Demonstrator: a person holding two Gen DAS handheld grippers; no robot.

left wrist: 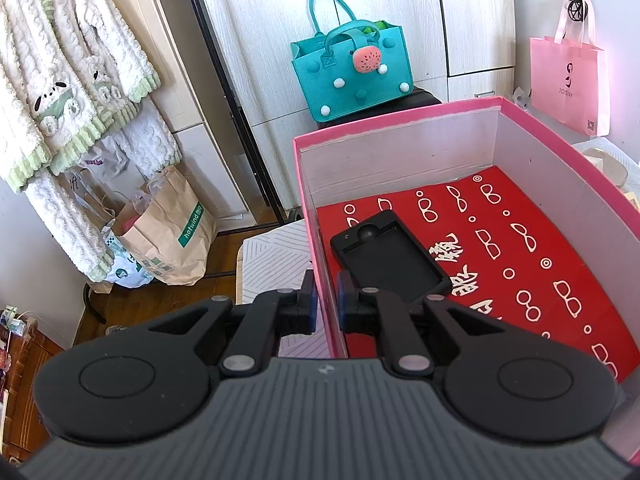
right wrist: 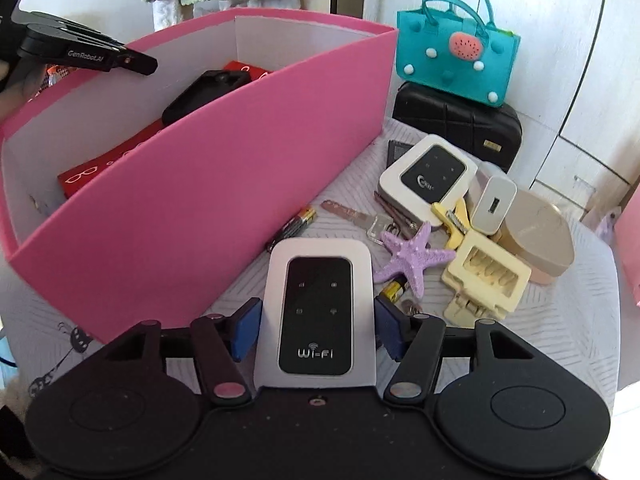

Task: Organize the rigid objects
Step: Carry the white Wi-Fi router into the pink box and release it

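A pink box with white inner walls holds a red printed sheet and a black phone case. My left gripper is shut on the box's near side wall, one pad inside and one outside. The same box fills the left of the right wrist view, with the left gripper's body at its far rim. A white Wi-Fi router lies on the table between the blue pads of my right gripper. The pads sit close beside its long edges, with no visible squeeze.
Right of the router lie a purple starfish, a second router, a white charger, a cream clip, a beige case, batteries and a key. A teal bag sits on a black pouch behind.
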